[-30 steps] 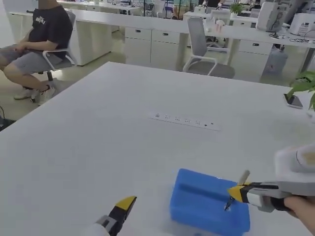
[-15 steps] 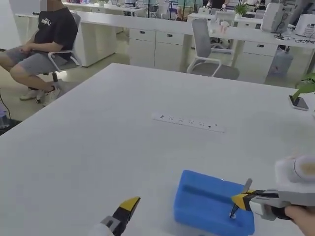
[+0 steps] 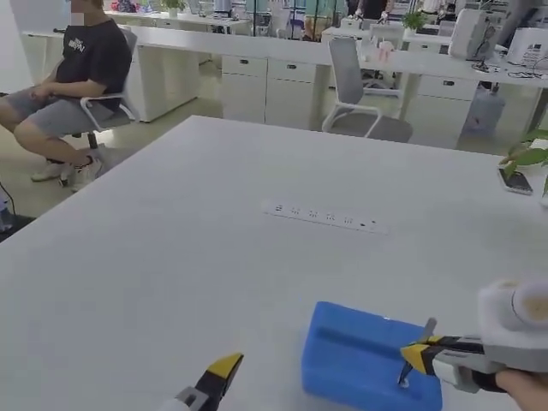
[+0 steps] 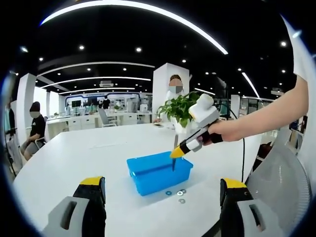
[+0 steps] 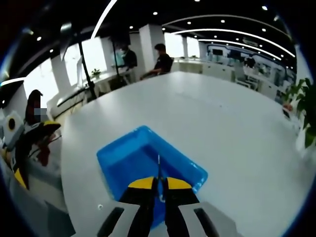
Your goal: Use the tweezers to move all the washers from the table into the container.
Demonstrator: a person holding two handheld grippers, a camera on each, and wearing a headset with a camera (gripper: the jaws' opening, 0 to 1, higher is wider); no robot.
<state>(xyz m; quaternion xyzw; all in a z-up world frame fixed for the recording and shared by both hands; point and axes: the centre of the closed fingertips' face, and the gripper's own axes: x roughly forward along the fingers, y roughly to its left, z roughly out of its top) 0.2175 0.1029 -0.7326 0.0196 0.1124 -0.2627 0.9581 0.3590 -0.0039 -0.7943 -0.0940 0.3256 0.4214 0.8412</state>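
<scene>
At the far left of the head view a seated person (image 3: 75,73) sits on a chair beyond the edge of the white table (image 3: 171,257), well apart from the work. Nearer, at the bottom edge, the left gripper (image 4: 162,181) points in over the table; its own view shows its jaws spread wide and holding nothing. Past them, three small washers (image 4: 181,192) lie on the table just beside the near wall of the blue container (image 3: 360,360). That wall stands between the washers and the inside of the container. Farther back on the table, around mid-width, a white power strip (image 3: 325,217) lies flat, well apart from the container. To the right, the right gripper (image 3: 413,354) reaches in over the container with its jaws pressed tight on the tweezers (image 3: 403,372). These slant down with their tips inside the container. The tips look close together, but whether they hold a washer I cannot tell. In the right gripper view one small speck, perhaps a washer, lies on the table just outside the container. Near the table's right edge lie a phone (image 3: 514,180) and the leaves of a potted plant (image 3: 529,154). An office chair (image 3: 355,86) stands behind the table.
</scene>
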